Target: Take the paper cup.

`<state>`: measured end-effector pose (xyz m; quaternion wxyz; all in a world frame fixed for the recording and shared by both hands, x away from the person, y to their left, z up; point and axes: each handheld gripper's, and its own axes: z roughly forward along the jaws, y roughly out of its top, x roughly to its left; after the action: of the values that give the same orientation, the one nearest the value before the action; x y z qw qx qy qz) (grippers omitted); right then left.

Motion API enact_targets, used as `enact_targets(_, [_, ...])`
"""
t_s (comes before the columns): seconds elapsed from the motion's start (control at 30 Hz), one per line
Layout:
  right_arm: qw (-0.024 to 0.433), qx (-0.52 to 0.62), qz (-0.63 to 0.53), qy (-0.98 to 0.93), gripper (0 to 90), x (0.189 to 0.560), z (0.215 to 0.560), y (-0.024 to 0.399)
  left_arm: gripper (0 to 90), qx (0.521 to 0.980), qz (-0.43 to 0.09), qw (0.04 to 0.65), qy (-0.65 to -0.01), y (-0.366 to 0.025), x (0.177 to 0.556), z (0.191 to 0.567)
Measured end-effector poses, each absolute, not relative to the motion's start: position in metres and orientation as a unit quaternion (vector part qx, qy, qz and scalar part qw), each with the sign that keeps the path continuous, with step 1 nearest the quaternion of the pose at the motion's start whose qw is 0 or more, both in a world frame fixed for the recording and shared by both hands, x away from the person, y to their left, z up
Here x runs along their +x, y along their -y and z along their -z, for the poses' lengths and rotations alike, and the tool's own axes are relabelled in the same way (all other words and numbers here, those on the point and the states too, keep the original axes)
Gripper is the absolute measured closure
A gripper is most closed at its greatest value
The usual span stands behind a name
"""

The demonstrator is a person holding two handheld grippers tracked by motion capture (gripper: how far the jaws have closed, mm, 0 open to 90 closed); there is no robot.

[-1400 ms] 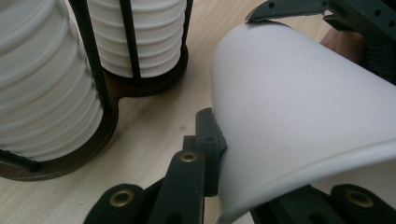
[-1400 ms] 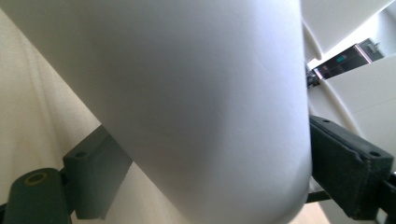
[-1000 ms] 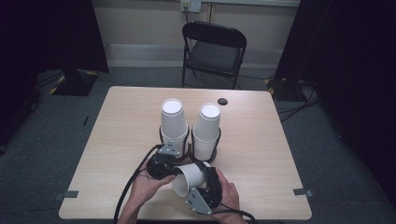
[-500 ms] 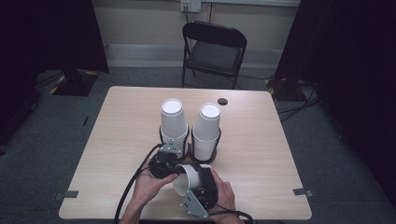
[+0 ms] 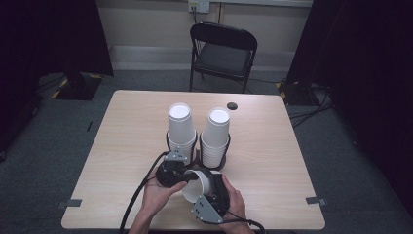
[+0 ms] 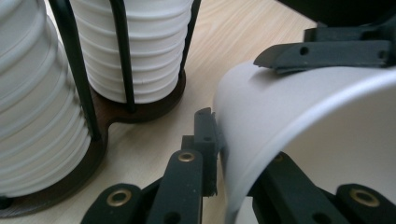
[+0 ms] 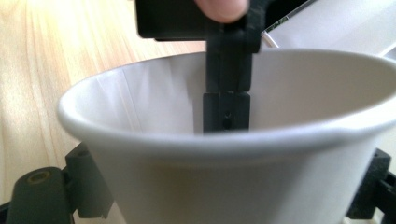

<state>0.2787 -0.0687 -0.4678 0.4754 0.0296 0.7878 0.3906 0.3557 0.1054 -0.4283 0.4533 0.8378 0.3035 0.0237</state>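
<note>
A single white paper cup (image 5: 196, 191) lies on its side between both grippers, just above the table's near edge. My left gripper (image 5: 186, 177) is shut on its rim, one jaw outside the wall and the other inside, as the left gripper view (image 6: 233, 163) shows. My right gripper (image 7: 224, 186) is shut across the cup's (image 7: 224, 158) body from the opposite side, with its jaws on either flank. Behind them, two tall stacks of white cups (image 5: 179, 126) (image 5: 215, 134) stand upside down in a black wire holder (image 6: 135, 109).
The wooden table (image 5: 122, 146) has bare room left and right of the holder. A small black disc (image 5: 232, 105) lies near the far edge. A black folding chair (image 5: 221, 53) stands behind the table. Cables trail from both grippers off the near edge.
Both grippers keep hold of the cup at the same spot. The hands have shifted only slightly.
</note>
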Motion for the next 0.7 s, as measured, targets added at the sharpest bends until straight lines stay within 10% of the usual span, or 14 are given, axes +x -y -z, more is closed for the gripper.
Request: enact_targets(0.7, [0.430, 0.116, -0.435, -0.782, 13.1, 0.294, 0.467, 0.091, 55.4, 0.791, -0.108, 0.527, -0.291, -0.113, 0.341, 0.428])
